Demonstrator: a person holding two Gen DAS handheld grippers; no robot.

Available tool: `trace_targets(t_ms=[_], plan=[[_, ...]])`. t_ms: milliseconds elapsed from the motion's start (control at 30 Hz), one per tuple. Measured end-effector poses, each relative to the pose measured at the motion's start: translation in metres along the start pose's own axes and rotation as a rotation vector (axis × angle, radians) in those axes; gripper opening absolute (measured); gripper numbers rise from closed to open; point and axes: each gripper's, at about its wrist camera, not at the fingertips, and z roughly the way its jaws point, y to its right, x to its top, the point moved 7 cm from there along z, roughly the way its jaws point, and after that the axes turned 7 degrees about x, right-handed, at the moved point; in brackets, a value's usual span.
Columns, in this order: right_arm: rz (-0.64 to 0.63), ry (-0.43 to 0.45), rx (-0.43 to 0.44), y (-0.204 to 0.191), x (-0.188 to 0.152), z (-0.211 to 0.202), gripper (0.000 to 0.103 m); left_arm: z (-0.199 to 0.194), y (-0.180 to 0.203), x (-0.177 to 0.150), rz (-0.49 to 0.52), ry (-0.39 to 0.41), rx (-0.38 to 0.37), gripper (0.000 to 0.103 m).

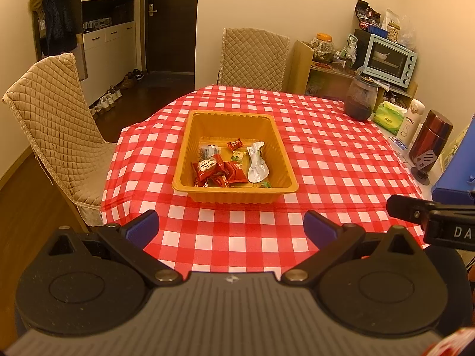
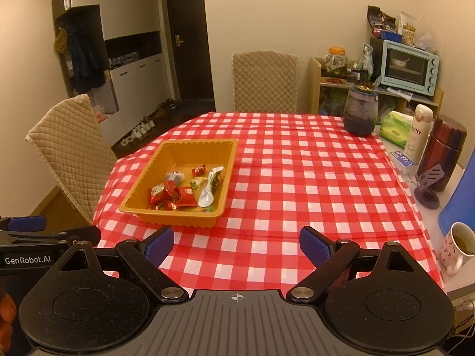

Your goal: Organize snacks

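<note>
Open checked tablecloth (image 2: 297, 178) was seen right of the orange tray (image 2: 142, 204) and along the near edge. The far right was crowded by a dark jar (image 2: 360, 112), a white bottle (image 2: 418, 133), a red flask (image 2: 445, 151) and a mug (image 2: 458, 246).

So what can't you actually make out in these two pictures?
- Green snack at the near end of the orange tray: left view, mostly hidden behind the tray's front wall.
- Blue container: both views, cut off by the right edge.
- Print on the red snack packets: right view, too small to read.
- Contents of the dark jar: both views, too murky to tell.
- Left gripper and right gripper: open, holding nothing.
</note>
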Motion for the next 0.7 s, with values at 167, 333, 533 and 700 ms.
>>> trace_targets(t_ms=[167, 333, 533, 700], plan=[[0.004, -0.003, 0.002, 0.0011, -0.0011, -0.0010, 0.091, 0.0002, 0.0015, -0.0001, 0.001, -0.002, -0.002, 0.103], [0.006, -0.007, 0.003, 0.0019, -0.0012, 0.0010, 0.091, 0.0011, 0.0025, -0.0007, 0.001, -0.005, -0.003, 0.103], [0.005, -0.007, 0.003, 0.0018, -0.0012, 0.0012, 0.091, 0.0010, 0.0024, -0.0006, 0.002, -0.004, -0.005, 0.103], [0.005, -0.007, 0.004, 0.0016, -0.0012, 0.0012, 0.091, 0.0010, 0.0023, -0.0005, 0.001, -0.004, -0.003, 0.103]])
